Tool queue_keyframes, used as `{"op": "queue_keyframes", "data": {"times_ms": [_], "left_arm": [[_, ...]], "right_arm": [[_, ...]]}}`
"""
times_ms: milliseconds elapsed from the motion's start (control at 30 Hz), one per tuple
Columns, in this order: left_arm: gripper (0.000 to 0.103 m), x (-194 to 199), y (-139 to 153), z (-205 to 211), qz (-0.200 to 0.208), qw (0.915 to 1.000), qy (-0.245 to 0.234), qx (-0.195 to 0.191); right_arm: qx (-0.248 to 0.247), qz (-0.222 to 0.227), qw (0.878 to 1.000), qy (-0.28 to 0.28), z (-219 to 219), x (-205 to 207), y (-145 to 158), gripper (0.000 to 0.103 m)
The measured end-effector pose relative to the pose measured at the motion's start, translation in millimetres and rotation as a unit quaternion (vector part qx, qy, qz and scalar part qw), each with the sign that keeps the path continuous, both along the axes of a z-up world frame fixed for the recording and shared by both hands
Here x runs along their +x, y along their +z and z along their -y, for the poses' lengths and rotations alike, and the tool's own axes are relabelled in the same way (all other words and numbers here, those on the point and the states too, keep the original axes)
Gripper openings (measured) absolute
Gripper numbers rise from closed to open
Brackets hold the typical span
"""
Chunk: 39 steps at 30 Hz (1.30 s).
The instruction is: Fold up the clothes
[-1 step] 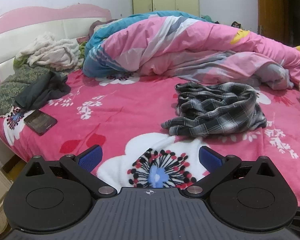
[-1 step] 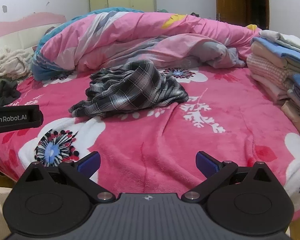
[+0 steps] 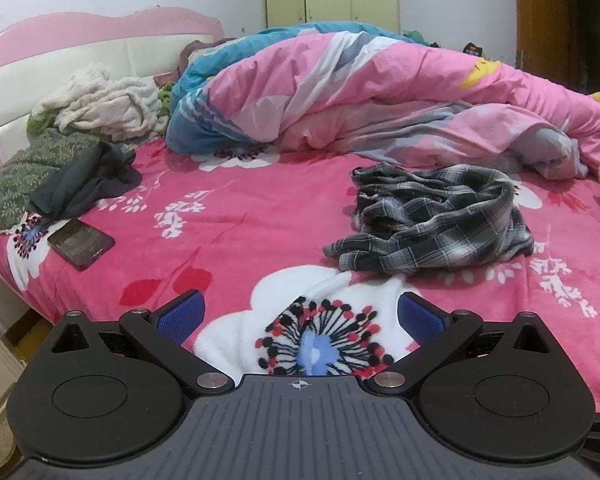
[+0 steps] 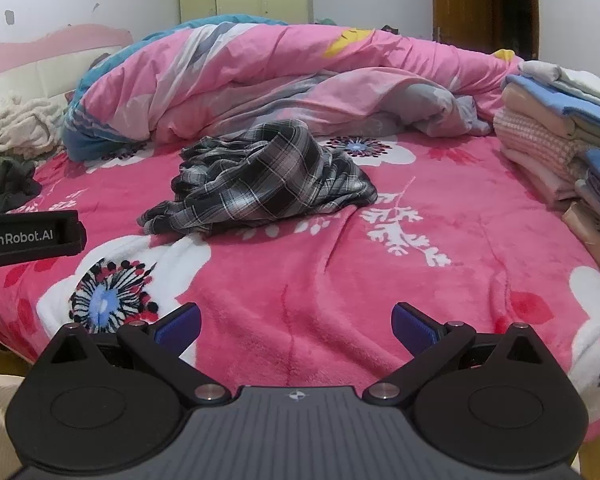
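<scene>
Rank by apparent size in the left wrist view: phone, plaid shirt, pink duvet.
1. pink duvet
2. plaid shirt
3. phone
The duvet lies farthest away, so its lead is safe.

Your bed's fleecy pink flowered blanket (image 3: 260, 216) carries a crumpled black-and-white plaid garment (image 3: 432, 224), a bunched pink-and-blue duvet (image 3: 380, 96), a dark flat phone (image 3: 80, 242), loose clothes by the headboard (image 3: 80, 140), and a folded stack (image 4: 560, 140).
</scene>
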<state>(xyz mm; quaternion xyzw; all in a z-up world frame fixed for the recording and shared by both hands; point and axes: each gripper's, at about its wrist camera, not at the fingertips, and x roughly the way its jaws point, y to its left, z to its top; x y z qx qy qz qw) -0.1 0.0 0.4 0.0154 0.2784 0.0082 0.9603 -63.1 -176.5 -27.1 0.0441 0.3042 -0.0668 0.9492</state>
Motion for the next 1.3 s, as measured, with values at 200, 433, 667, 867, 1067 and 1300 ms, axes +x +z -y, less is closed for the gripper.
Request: {"op": "queue_keyframes", "data": {"times_ms": [200,433,667,867,1067,1300], "left_arm": [[0.103,-2.9,-7.0,-6.8,-0.002,1.0000,0.003,0.002],[0.103,0.1,-5.4,-7.9,-0.008,1.0000,0.004,-0.002],[0.103,-0.4,-5.0,-8.7,-0.008,0.9999,0.007,-0.007],[0.103,-1.8,-4.0,-10.4,-0.007,0.9999,0.009,-0.010],[0.103,-2.5,-3.2,-11.0,-0.005,0.9999,0.008,-0.011],[0.103,-2.0,-2.8,-10.7,-0.006,0.9999,0.009,-0.013]], "right_arm": [[-0.003,-0.004,1.000,-0.003,-1.7,2.4,1.0,0.103],[-0.004,-0.004,1.000,-0.013,0.2,1.2,2.7,0.103],[-0.004,-0.001,1.000,-0.015,-0.2,-0.9,5.1,0.103],[-0.004,0.001,1.000,-0.013,-1.1,-1.3,7.3,0.103],[-0.005,0.002,1.000,-0.013,-3.5,-2.0,7.6,0.103],[-0.006,0.004,1.000,-0.016,-4.7,-2.6,8.5,0.103]]}}
